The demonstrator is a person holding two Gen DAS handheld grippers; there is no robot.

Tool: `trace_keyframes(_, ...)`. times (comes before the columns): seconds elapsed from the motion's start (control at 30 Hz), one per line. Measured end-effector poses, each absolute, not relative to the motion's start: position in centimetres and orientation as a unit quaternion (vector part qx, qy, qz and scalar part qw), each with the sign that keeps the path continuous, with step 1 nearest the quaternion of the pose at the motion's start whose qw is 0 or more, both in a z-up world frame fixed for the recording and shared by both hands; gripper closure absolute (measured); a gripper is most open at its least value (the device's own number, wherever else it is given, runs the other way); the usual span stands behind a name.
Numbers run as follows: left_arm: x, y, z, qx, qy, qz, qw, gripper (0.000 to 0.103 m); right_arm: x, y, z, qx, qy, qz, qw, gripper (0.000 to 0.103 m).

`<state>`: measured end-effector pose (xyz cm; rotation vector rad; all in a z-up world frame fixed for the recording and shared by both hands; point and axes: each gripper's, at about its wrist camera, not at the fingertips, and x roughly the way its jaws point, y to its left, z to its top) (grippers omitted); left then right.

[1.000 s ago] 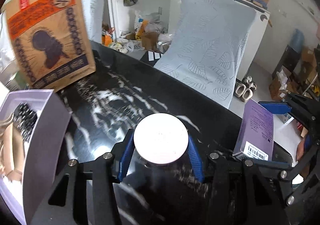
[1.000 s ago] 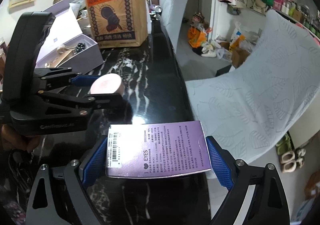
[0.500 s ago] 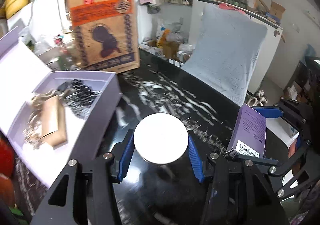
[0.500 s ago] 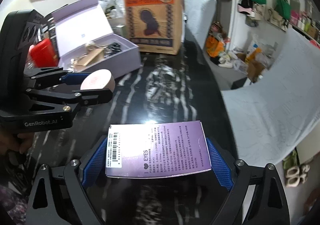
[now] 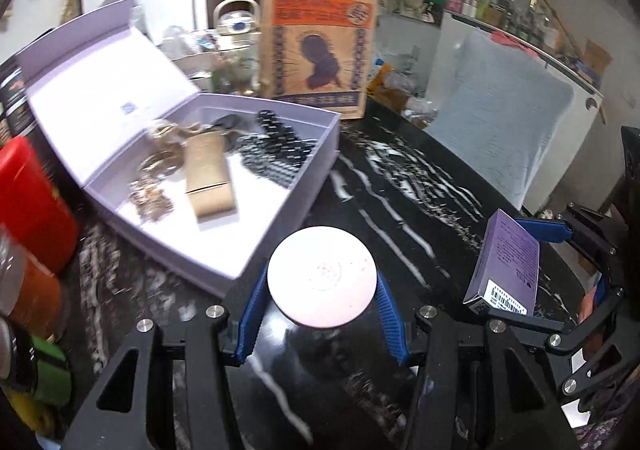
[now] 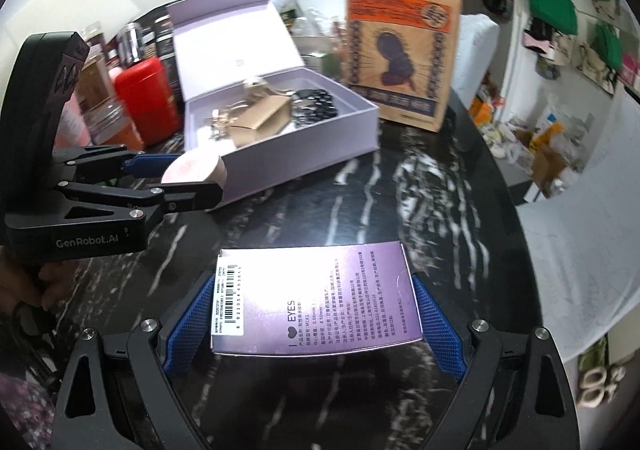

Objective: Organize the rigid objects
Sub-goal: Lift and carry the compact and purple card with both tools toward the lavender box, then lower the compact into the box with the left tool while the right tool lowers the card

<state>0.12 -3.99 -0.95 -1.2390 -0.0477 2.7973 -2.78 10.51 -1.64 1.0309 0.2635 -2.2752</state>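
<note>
My left gripper (image 5: 322, 286) is shut on a round pink compact (image 5: 322, 276), held above the black marble table just in front of the near corner of an open lilac gift box (image 5: 256, 246). The box holds a tan pouch (image 5: 208, 173), metal trinkets and black beads. My right gripper (image 6: 314, 310) is shut on a flat purple carton (image 6: 316, 302) with a barcode, held over the table to the right of the box. The carton also shows in the left wrist view (image 5: 506, 268), and the compact shows in the right wrist view (image 6: 196, 169).
A brown paper bag (image 5: 320, 37) stands behind the box. A red canister (image 5: 32, 189) and jars crowd the table's left side. A chair with a pale blue cover (image 5: 496, 129) stands beyond the table's right edge. The black marble table (image 6: 360, 185) has a bare patch between box and carton.
Both grippers have swung left toward the lilac box, which has come into full view. The compact and the carton stay gripped as before.
</note>
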Motion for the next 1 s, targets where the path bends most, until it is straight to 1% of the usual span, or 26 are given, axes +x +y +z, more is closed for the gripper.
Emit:
trace_keyframes(0.43,0.9,-7.3,0.7,-0.386,-0.046,0.921,0.015,0.052,-2.7,6.4,-0.2,0.372,0.119,-0.857,0.337,0.009)
trace_keyframes(1.0,-2.8,-10.6,2.6,-0.373,-0.064,0.926,-0.010,0.052,-6.7,3.6,2.3,0.351,0.120,-0.862,0.346,0.009)
